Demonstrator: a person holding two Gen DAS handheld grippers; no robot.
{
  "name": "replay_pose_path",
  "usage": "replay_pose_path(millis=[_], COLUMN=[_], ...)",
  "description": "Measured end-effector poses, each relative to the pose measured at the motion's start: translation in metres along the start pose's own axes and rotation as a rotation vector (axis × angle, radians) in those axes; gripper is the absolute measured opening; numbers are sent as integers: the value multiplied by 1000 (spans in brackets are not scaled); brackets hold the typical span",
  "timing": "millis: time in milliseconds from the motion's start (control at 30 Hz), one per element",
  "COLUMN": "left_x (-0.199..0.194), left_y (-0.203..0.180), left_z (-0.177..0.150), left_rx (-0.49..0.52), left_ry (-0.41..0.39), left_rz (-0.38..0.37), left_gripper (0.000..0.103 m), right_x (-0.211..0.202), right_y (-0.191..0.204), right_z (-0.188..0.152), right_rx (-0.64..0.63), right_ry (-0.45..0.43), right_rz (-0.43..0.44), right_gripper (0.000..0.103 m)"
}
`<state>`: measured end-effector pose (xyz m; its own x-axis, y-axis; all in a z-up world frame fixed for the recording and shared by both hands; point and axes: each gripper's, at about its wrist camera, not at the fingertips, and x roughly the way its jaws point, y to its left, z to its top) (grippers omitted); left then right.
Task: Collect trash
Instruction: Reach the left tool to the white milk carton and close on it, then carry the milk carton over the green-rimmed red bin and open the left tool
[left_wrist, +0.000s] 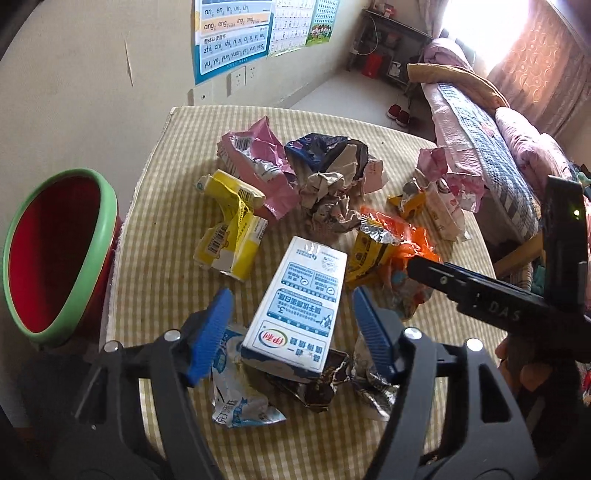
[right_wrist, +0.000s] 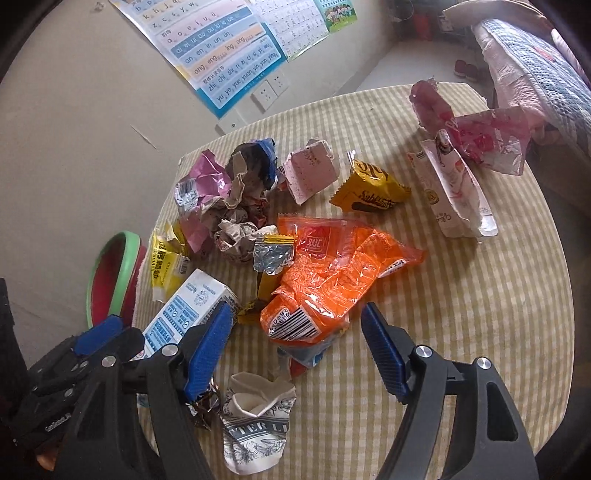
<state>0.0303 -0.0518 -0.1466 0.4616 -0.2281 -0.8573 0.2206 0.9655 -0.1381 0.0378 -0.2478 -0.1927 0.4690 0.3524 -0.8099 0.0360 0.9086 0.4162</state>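
A white and blue milk carton (left_wrist: 295, 306) lies on the checked tablecloth (left_wrist: 166, 177) between the blue pads of my left gripper (left_wrist: 291, 295). The jaws are open and stand just off the carton's sides. My right gripper (right_wrist: 297, 310) is open too, its pads on either side of a crumpled orange wrapper (right_wrist: 325, 280) without pressing it. Each gripper shows in the other's view: the right gripper (left_wrist: 480, 295) reaches in from the right, and the left gripper (right_wrist: 99, 332) sits low at the left by the carton (right_wrist: 184, 314). A red bin with a green rim (left_wrist: 55, 254) stands off the table's left edge.
Several more pieces of litter lie on the cloth: a crushed yellow carton (left_wrist: 229, 229), a pink wrapper (left_wrist: 258, 155), a crumpled paper ball (left_wrist: 332, 184), a yellow snack packet (right_wrist: 369, 188), a white and pink bag (right_wrist: 454, 192), a squashed paper cup (right_wrist: 258, 417). A bed (left_wrist: 480, 147) borders the right side.
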Motion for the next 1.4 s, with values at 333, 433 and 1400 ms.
replay_pose_path(millis=[333,433,1400], left_x=[53,52,-99], left_y=[-10,-3,168], left_z=[-8,-9,-12], left_rx=[86,31,-352], left_ry=[182,180,-246], left_rz=[30,3,234], left_gripper=[68,54,54], right_x=[-18,-29,-23], right_y=[-6,-3,185], right_z=[-12,-16,2], right_rx=[-35,-51,-392], right_ry=[-39,-69,-81], right_rz=[22,16,254], right_gripper=[48,47,48])
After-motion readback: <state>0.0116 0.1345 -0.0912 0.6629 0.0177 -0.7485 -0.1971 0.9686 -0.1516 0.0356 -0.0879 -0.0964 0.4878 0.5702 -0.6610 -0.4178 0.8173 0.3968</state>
